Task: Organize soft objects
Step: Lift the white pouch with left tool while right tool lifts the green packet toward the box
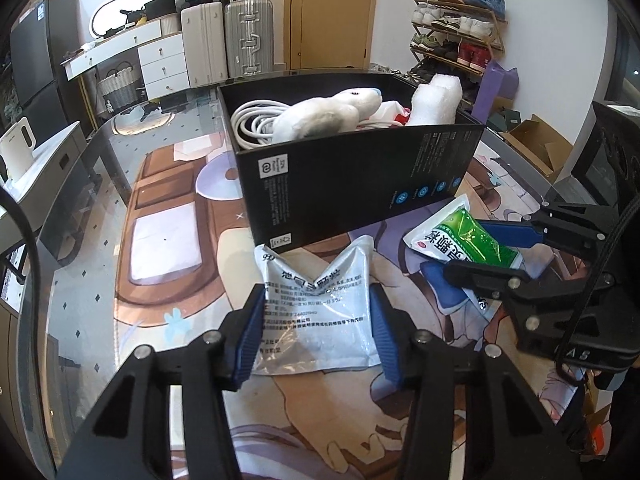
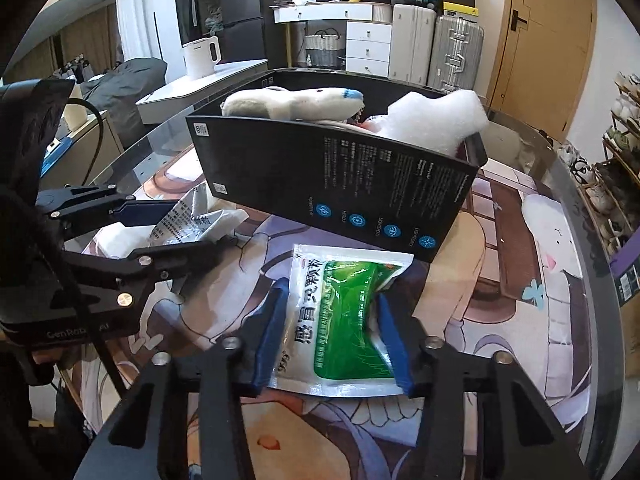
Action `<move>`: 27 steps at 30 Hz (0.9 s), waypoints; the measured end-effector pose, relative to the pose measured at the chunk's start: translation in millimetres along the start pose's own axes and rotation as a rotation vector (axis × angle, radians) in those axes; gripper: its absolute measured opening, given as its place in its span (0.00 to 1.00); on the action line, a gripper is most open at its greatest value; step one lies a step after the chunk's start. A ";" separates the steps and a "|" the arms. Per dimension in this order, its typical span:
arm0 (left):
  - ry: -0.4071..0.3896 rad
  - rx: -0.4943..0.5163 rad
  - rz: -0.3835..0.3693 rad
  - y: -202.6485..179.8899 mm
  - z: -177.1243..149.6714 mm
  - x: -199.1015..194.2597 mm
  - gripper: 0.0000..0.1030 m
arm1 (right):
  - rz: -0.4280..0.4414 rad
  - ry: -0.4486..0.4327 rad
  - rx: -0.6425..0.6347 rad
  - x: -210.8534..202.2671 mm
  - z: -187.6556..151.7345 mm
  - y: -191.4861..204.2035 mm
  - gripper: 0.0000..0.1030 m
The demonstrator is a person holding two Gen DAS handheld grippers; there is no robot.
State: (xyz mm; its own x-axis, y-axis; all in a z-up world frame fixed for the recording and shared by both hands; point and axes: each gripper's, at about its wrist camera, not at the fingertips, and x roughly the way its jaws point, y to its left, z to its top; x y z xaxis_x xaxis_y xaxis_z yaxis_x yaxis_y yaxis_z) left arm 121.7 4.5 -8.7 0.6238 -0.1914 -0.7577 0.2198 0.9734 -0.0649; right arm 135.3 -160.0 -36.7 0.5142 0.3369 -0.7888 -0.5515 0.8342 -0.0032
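My left gripper [image 1: 316, 300] is shut on a white printed medicine pouch [image 1: 316, 304], squeezing it so its top edge buckles, just in front of the black box [image 1: 352, 184]. My right gripper [image 2: 332, 300] is shut on a green and white medicine pouch [image 2: 344, 312], also in front of the box [image 2: 340, 184]. In the left wrist view the right gripper [image 1: 480, 248] holds the green pouch [image 1: 464, 236] at the right. In the right wrist view the left gripper [image 2: 176, 226] holds the white pouch [image 2: 192, 220] at the left. The box holds a white plush toy [image 1: 328, 114], a coiled white cable [image 1: 252, 124] and white foam [image 1: 436, 100].
The box stands on a glass table with a cartoon mat [image 1: 168, 240] under it. Suitcases [image 1: 228, 40], a white drawer unit [image 1: 160, 56] and a shoe rack [image 1: 456, 28] stand behind. A white kettle [image 2: 202, 56] sits on a side counter. Cardboard boxes [image 1: 536, 140] lie at the right.
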 end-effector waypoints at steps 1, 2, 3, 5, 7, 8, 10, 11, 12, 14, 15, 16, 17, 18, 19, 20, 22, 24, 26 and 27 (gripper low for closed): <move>0.000 0.000 0.000 -0.1 -0.1 0.1 0.47 | 0.002 -0.001 -0.001 0.0 0.0 0.0 0.36; 0.000 0.000 0.001 0.1 -0.1 0.0 0.47 | 0.003 -0.002 -0.002 -0.3 -0.2 -0.8 0.35; 0.000 0.000 0.000 0.2 -0.1 -0.1 0.47 | 0.005 -0.002 -0.003 -0.5 0.2 -1.6 0.34; -0.001 -0.001 0.000 0.3 0.0 -0.1 0.47 | 0.015 -0.002 0.004 -1.1 0.0 -4.0 0.33; -0.003 -0.002 0.001 0.2 0.1 -0.3 0.47 | 0.022 -0.004 0.008 -1.7 0.2 -5.2 0.33; -0.006 -0.002 0.002 0.1 0.0 -1.0 0.47 | 0.028 -0.003 0.007 -2.3 0.2 -5.5 0.32; -0.013 0.001 0.005 -0.8 -0.9 -3.4 0.47 | 0.036 -0.010 -0.001 -4.7 0.5 -4.5 0.32; -0.016 0.003 0.003 -1.4 -1.4 -4.6 0.47 | 0.035 -0.013 -0.004 -5.9 1.1 -3.5 0.32; -0.017 0.005 0.011 -2.0 -1.6 -5.7 0.47 | 0.036 -0.016 -0.006 -7.0 1.8 -2.7 0.32; -0.024 0.003 0.007 -2.8 -2.0 -8.2 0.47 | 0.040 -0.023 -0.012 -10.3 2.7 -0.8 0.32; -0.025 -0.003 0.000 -2.7 -2.4 -9.3 0.47 | 0.040 -0.027 -0.016 -12.0 2.8 -0.1 0.32; -0.028 -0.008 0.002 -2.1 -2.7 -10.6 0.47 | 0.041 -0.033 -0.020 -14.2 3.4 0.8 0.32; -0.031 -0.010 0.005 -1.8 -3.0 -12.5 0.47 | 0.042 -0.036 -0.022 -15.1 3.9 0.7 0.32; -0.033 -0.011 0.004 -0.3 -3.7 -14.0 0.47 | 0.044 -0.041 -0.021 -17.0 3.9 1.0 0.32; -0.035 -0.011 0.004 -0.1 -4.4 -15.8 0.47 | 0.046 -0.045 -0.021 -19.0 3.2 0.6 0.32; -0.038 -0.012 0.004 -0.2 -5.3 -18.3 0.47 | 0.047 -0.050 -0.022 -21.5 3.5 0.2 0.32; -0.050 -0.013 0.002 0.0 -6.7 -23.5 0.47 | 0.053 -0.063 -0.015 -26.6 4.7 -1.6 0.32; -0.065 -0.019 0.001 -0.5 -6.3 -29.2 0.47 | 0.052 -0.075 -0.010 -31.7 6.6 -3.1 0.32; -0.084 -0.024 -0.001 -0.1 -5.3 -36.4 0.47 | 0.056 -0.091 -0.002 -38.8 6.4 -5.5 0.32; -0.091 -0.024 0.001 -0.2 -4.6 -39.4 0.47 | 0.056 -0.098 0.000 -41.7 6.7 -6.4 0.32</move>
State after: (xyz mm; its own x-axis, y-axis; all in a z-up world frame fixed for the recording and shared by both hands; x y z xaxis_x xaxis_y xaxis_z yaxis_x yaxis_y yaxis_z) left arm 93.6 12.4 18.2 0.6895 -0.2005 -0.6960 0.2018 0.9761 -0.0812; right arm 121.7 -176.4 0.3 0.5444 0.4238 -0.7239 -0.5808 0.8131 0.0392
